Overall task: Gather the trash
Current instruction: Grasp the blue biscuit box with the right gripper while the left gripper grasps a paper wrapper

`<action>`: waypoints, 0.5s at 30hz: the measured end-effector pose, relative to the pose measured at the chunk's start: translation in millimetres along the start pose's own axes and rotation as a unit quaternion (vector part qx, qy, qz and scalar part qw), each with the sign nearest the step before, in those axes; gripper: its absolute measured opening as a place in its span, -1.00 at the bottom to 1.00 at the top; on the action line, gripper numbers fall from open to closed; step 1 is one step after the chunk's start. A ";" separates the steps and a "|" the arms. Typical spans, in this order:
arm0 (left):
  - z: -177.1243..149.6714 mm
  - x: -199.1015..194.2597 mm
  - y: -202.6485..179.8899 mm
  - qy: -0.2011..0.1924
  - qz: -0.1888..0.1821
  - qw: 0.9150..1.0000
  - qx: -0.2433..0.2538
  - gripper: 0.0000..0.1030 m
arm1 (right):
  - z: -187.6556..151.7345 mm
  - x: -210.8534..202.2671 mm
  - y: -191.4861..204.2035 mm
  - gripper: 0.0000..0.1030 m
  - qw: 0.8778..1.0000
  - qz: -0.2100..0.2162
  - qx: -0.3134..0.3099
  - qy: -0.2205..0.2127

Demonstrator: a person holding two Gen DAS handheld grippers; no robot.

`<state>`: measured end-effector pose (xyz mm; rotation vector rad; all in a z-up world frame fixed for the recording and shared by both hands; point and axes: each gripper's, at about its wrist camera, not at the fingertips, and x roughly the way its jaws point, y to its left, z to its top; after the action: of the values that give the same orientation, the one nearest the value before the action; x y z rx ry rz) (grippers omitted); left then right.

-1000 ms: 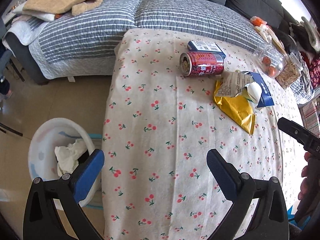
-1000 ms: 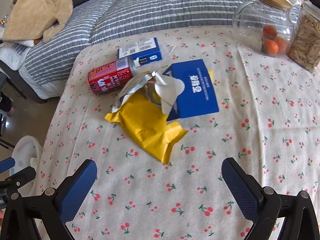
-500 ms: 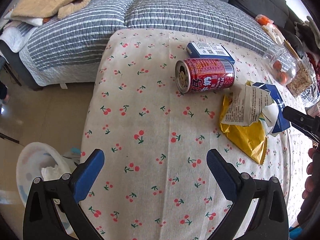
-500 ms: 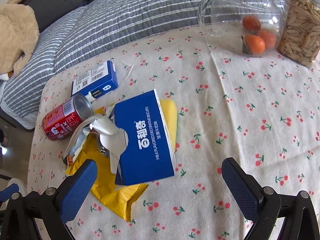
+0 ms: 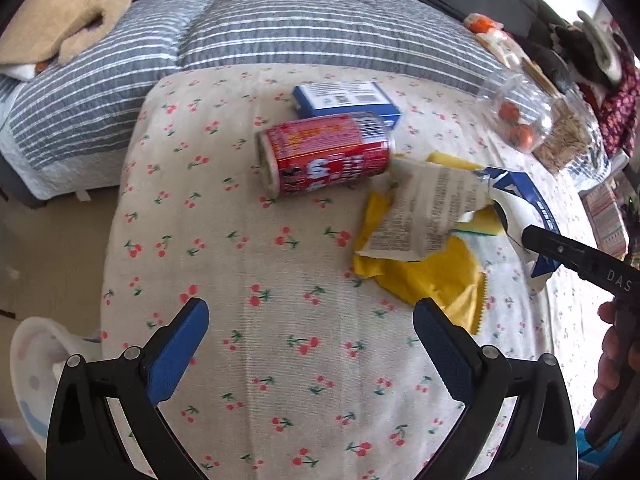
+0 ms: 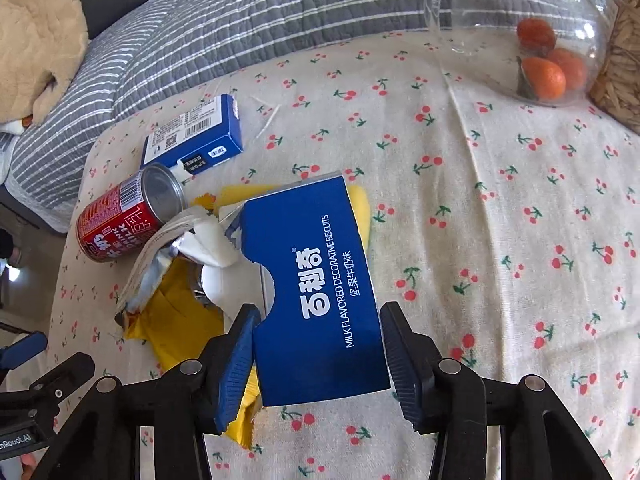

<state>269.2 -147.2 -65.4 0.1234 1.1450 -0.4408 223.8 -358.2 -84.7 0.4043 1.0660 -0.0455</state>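
1. Bench [image 6: 500,208] w/ white cherry-print cloth, edge nr grey striped sofa cover.
2. Red drink can [image 5: 326,152] on its side, mid-bench; open end faces left in left wrist view.
3. Small blue carton w/ barcode [image 6: 192,134] lying flat just behind can, towards sofa.
4. Yellow wrapper [image 5: 432,276] flat on cloth, right of can; torn silver-lined wrapper [image 5: 424,208] on top of it.
5. Blue biscuit box [image 6: 316,288] partly over yellow wrapper, lower end betw. right claw [image 6: 318,360] pads, jaws closing.
6. Glass jar w/ oranges [image 6: 536,36] and seed jar [image 6: 620,68] at far right of bench, side by side.
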 end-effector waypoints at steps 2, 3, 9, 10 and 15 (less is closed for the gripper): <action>0.4 -1.2 -18.5 -0.009 -0.002 1.000 0.024 0.99 | -2.6 -11.8 -9.6 0.04 1.000 0.000 0.007 -0.004; 1.0 -1.4 -26.4 -0.018 0.004 0.999 0.033 0.99 | -3.6 -17.7 -15.3 0.04 1.000 0.001 0.012 -0.004; 10.1 10.0 -43.2 -0.048 -0.043 0.998 0.020 0.90 | -15.8 -47.5 -50.3 0.04 0.999 -0.006 0.039 -0.006; 13.2 9.8 -42.6 -0.056 -0.058 0.997 0.010 0.90 | -18.4 -50.9 -55.8 0.04 0.999 -0.006 0.043 -0.004; 31.1 11.8 -38.5 -0.090 -0.109 0.990 -0.013 0.90 | -31.3 -65.3 -81.3 0.04 0.999 -0.015 0.052 0.002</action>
<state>284.4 -195.2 -58.1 -0.0649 0.9887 -0.6176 146.8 -433.0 -66.2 0.4820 1.0757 -0.1276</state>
